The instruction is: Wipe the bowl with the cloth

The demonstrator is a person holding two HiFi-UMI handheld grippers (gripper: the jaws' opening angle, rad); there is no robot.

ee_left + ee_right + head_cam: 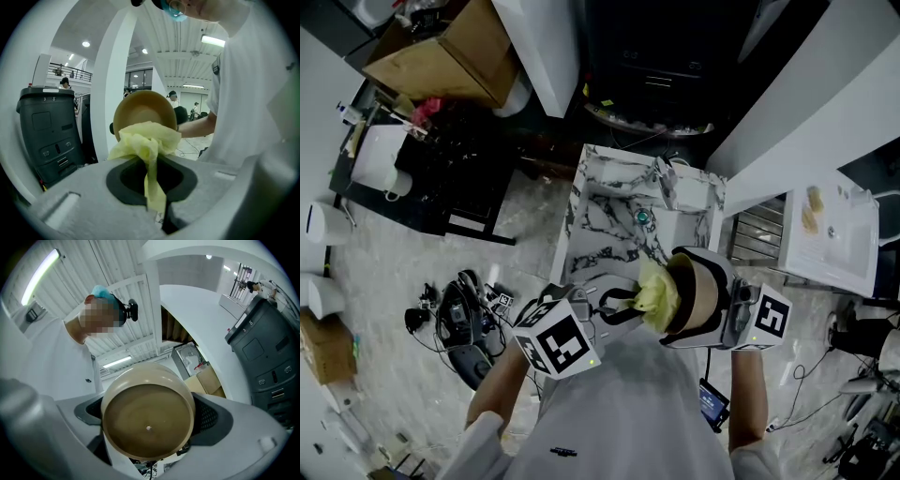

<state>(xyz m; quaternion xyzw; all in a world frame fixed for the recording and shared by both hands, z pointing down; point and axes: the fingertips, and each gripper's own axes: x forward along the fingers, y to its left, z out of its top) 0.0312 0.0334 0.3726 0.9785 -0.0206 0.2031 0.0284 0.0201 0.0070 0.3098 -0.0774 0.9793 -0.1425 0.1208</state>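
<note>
While the left gripper (pixel 157 211) has its jaws pinched shut on a tail of the yellow cloth (pixel 147 140), the bunched end of that cloth sticks out in front and is pushed against the lower rim and mouth of the tan bowl (pixel 145 108). The right gripper (pixel 149 416) clamps the bowl from both sides, its dark pads on the outer wall and the bowl's base turned toward its camera. In the head view the bowl lies tipped on its side in the air before the person's chest, its mouth facing the left gripper, above the near edge of the marble counter (pixel 609 216) and not touching it.

By my reading the wiping is under way: cloth and bowl are both picked up and brought into contact. The upper part of the inside shows bare above the wad, so the cloth probably has more of the inner wall to cover. Whether any part is already clean cannot be told.
</note>
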